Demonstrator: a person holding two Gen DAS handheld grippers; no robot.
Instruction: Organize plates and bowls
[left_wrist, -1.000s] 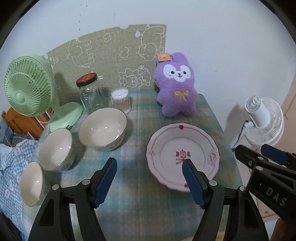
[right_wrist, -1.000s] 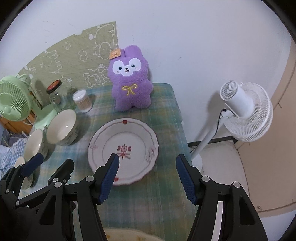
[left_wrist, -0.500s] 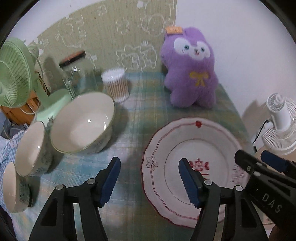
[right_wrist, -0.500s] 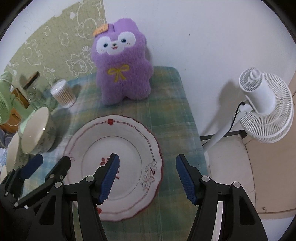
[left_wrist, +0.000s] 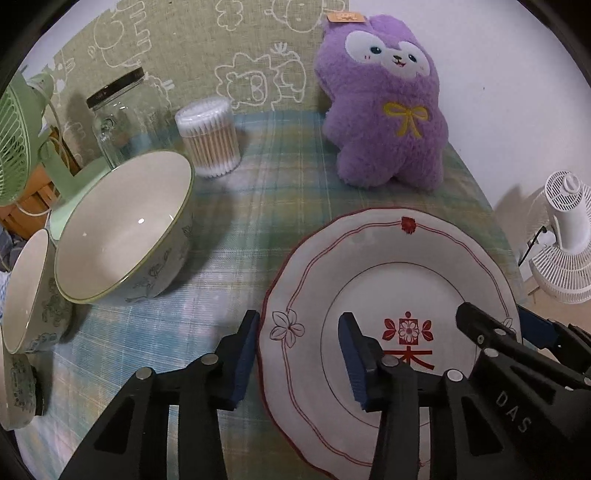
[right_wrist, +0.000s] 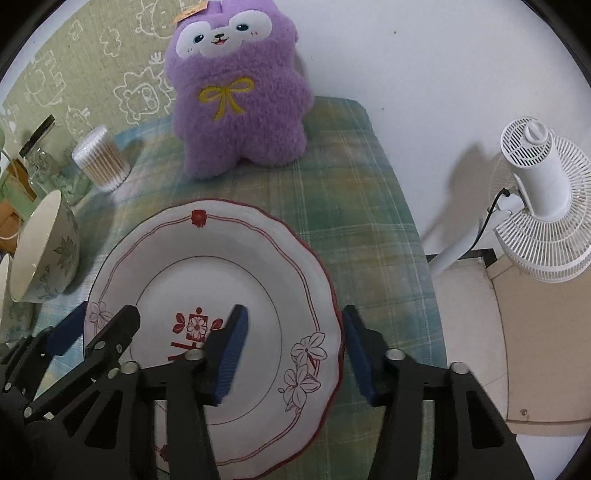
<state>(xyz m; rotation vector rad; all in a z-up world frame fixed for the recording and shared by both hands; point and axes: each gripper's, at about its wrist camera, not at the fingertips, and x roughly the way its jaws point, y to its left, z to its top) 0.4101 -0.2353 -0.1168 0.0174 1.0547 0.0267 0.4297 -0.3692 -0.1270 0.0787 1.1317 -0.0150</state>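
Plate (left_wrist: 391, 280), white with a red scalloped border and a red flower mark at its centre, lies flat on the checked cloth of the tabletop (left_wrist: 280, 177), toward the right edge and nearer the front than the back.

Left gripper (left_wrist: 299, 354) is spread wide. Its fingers straddle the plate's left rim: one blue pad (left_wrist: 245, 354) sits outside the rim over the cloth, the other over the plate's inner well. Whether either pad touches the plate cannot be told.

Right gripper (right_wrist: 293, 350) is likewise spread wide and straddles the plate's right rim, one pad (right_wrist: 231, 350) over the well beside the flower mark, the other outside the rim over the cloth. Contact cannot be told.

Large bowl (left_wrist: 122, 229), cream inside with a green rim, stands at the left of the plate, apart from it. A smaller bowl (left_wrist: 27, 291) stands just beside it at the left edge, and a third bowl (left_wrist: 14, 391) shows partly at the front left corner.

Along the back edge stand a glass jar (left_wrist: 125, 114), a tub of cotton swabs (left_wrist: 210, 136) and a purple plush toy (left_wrist: 388, 107). A green fan (left_wrist: 22, 129) stands at the back left corner. A white fan (right_wrist: 543, 199) stands off the table to the right.
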